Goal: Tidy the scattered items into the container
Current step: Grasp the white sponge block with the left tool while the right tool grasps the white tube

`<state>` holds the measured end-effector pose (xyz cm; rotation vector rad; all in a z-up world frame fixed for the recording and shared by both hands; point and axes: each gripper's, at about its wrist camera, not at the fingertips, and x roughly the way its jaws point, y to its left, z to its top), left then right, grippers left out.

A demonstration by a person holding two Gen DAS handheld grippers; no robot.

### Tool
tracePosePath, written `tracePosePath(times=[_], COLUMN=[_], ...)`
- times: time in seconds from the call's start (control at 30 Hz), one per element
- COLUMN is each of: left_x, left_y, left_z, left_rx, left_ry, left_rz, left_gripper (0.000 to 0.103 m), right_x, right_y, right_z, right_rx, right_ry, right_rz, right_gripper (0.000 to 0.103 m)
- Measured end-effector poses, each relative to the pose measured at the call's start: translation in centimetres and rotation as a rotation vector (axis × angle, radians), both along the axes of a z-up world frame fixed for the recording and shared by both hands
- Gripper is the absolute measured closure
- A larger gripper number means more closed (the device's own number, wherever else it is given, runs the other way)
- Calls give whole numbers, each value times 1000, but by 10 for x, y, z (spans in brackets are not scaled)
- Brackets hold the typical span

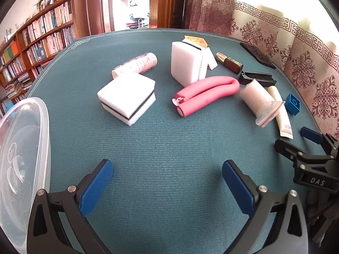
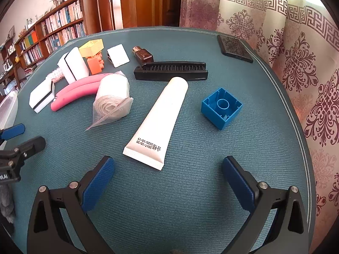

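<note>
A clear plastic container (image 1: 25, 148) sits at the table's left edge, and its corner (image 2: 8, 108) shows in the right wrist view. My left gripper (image 1: 167, 182) hovers open over bare cloth, short of a white sponge (image 1: 127, 97) and a bent pink foam roller (image 1: 207, 93). My right gripper (image 2: 168, 180) is open too, just behind the crimped end of a white tube (image 2: 156, 118). A blue block (image 2: 221, 108) lies ahead to its right, and a bagged white roll (image 2: 112, 101) to its left. Nothing is held.
Farther back lie a second white sponge (image 1: 188, 63), a pink hair roller (image 1: 137, 63), a black comb (image 2: 171, 71), a brown bottle (image 2: 143, 55), orange and yellow blocks (image 2: 94, 55), a white card (image 2: 118, 55) and a black case (image 2: 234, 48). A curtain (image 2: 296, 63) hangs right.
</note>
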<state>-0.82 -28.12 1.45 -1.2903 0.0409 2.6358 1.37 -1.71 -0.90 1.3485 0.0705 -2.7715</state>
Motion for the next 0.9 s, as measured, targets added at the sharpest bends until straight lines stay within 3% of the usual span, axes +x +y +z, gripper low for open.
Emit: tracePosePath(times=[0.3,0.47,0.6,0.8,0.9], left_x=[-24,-36,-53,-75,-76], left_y=[-14,-18,-25,-27,-22], left_z=[6,17,19,10,8], left_rx=[31,-36,-49,6,-19], left_ry=[10,93,104,35,39], left_rz=[35,68,82,46,41], left_gripper=[0,0,1,19,25], right_x=[1,1,0,0,-1], right_y=[-1,-1,-1,-1,-1], right_z=[0,-1,-1,0,1], right_rx=[6,6,6,4,1], right_ry=[-3,-3,-4,-3,-2], right_rz=[4,4,5,5,5], right_gripper=[0,0,0,0,0])
